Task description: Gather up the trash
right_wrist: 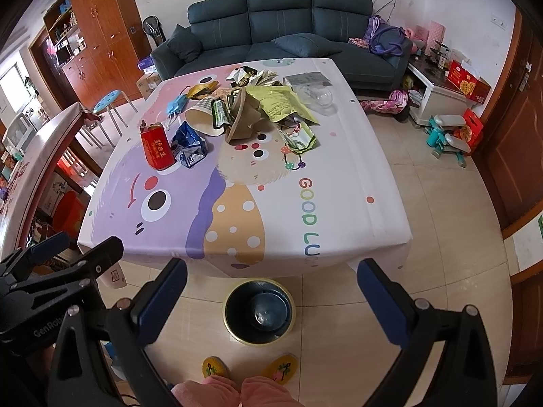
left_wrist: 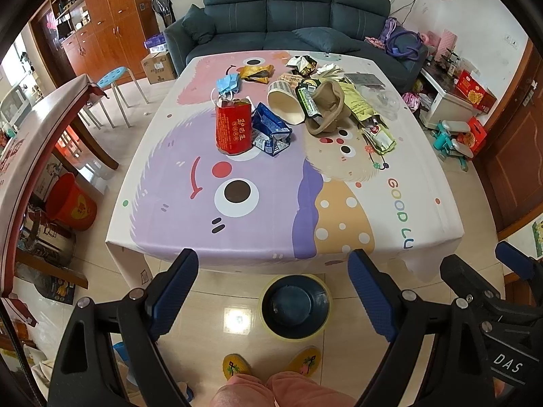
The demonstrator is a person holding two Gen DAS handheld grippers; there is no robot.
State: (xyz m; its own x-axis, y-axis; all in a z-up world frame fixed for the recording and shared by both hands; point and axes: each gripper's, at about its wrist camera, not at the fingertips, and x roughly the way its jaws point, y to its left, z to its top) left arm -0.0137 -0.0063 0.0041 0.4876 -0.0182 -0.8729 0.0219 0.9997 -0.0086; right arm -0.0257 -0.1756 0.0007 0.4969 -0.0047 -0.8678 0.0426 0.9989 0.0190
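Hovering above the floor in front of the table (left_wrist: 288,237), both grippers held side by side. Left gripper (left_wrist: 273,291) with jaws wide apart, nothing between the blue pads (left_wrist: 173,291); right gripper (right_wrist: 271,302) the same, jaws wide, empty. Below and between them, on the tiled floor, a dark round bin (left_wrist: 295,305) with a yellow rim, just beside the near edge of the table, nothing clearly seen inside. Near the bin, two yellow slippers (left_wrist: 236,364) and pink knees of the person at the bottom edge.

Lying on the far half of the cartoon tablecloth (right_wrist: 237,203), the trash in a loose pile: a red packet (left_wrist: 234,129) standing upright, a crumpled blue wrapper (left_wrist: 271,129) touching it on the right, a blue face mask (left_wrist: 229,83) behind, a paper cup (left_wrist: 283,101) tipped on its side, a green bottle (left_wrist: 307,100) leaning on a beige fabric thing (left_wrist: 327,107), yellow-green bags (left_wrist: 363,105), a gold wrapper (left_wrist: 256,73), clear plastic (right_wrist: 319,96) at the far right. Well apart from both grippers, all of it. Behind the table, a dark sofa (left_wrist: 295,10)
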